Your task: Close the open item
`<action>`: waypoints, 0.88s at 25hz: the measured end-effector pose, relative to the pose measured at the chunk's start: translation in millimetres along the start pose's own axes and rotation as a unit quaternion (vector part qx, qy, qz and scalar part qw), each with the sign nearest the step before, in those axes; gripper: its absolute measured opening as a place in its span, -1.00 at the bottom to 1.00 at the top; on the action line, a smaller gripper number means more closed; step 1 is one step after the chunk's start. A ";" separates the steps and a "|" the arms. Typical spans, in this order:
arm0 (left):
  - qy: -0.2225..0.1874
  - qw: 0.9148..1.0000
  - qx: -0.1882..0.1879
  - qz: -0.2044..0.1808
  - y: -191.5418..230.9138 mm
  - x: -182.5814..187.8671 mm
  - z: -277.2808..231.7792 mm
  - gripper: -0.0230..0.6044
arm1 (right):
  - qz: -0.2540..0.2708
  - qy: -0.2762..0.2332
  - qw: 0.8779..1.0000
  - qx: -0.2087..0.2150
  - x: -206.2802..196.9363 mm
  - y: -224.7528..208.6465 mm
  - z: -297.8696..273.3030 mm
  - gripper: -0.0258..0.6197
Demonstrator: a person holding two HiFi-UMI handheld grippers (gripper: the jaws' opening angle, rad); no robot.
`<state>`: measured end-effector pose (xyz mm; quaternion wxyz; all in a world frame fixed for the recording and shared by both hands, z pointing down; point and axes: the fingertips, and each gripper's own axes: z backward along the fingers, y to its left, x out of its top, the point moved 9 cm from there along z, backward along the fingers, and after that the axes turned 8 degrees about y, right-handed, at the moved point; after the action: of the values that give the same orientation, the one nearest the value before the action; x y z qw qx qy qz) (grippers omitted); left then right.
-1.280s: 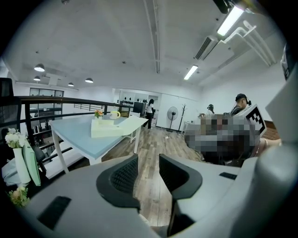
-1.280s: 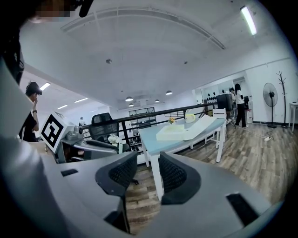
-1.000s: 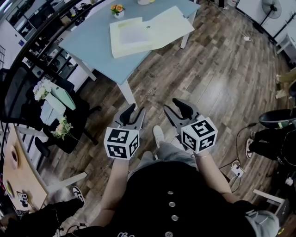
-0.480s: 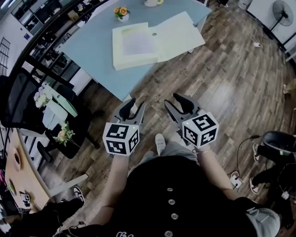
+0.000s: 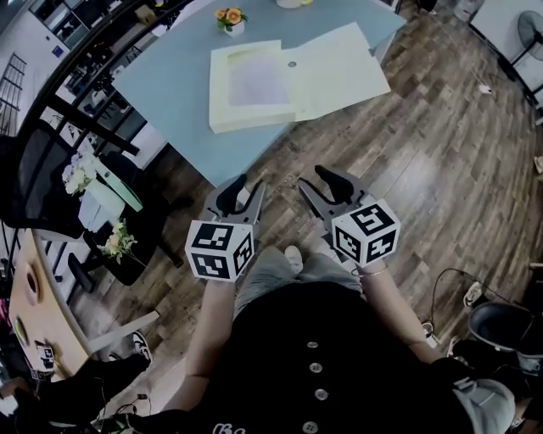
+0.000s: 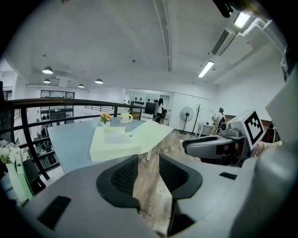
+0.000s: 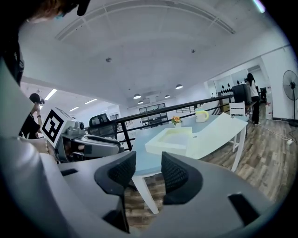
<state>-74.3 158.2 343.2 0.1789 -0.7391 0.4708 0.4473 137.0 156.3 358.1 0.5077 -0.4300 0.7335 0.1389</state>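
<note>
So, the left claw (image 5: 244,188) stands part-open with only floor showing between its jaws, and the right claw (image 5: 317,181) is likewise apart and empty. Both hang in front of the person, well apart from the table (image 5: 161,80) ahead, where the box (image 5: 253,89) lies with its lid (image 5: 339,61) thrown open to the right in the head view.

The step, I judge, is the approach: come up on the lid's side, keep the jaws apart, catch the free edge and swing it over the tray — minding the flowerpot (image 5: 231,19) and mug (image 6: 125,118) behind.

Count: two claws, one table, one box, one flowerpot, one mug.
</note>
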 end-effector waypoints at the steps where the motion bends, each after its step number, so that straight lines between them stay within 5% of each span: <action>1: 0.002 1.000 0.000 0.000 0.3 0.3 -2.4 -0.48 | -0.001 0.001 1.000 0.001 -0.1 -1.7 -1.1 -0.42; 22: 0.025 0.999 -0.024 0.000 15.9 20.4 -48.4 -0.48 | -0.030 0.014 0.999 -0.024 8.0 -38.1 -21.6 -0.42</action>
<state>-60.9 106.2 354.8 0.1487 -0.7544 0.4641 0.4397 151.9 116.1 369.7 0.4910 -0.4656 0.7238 0.1349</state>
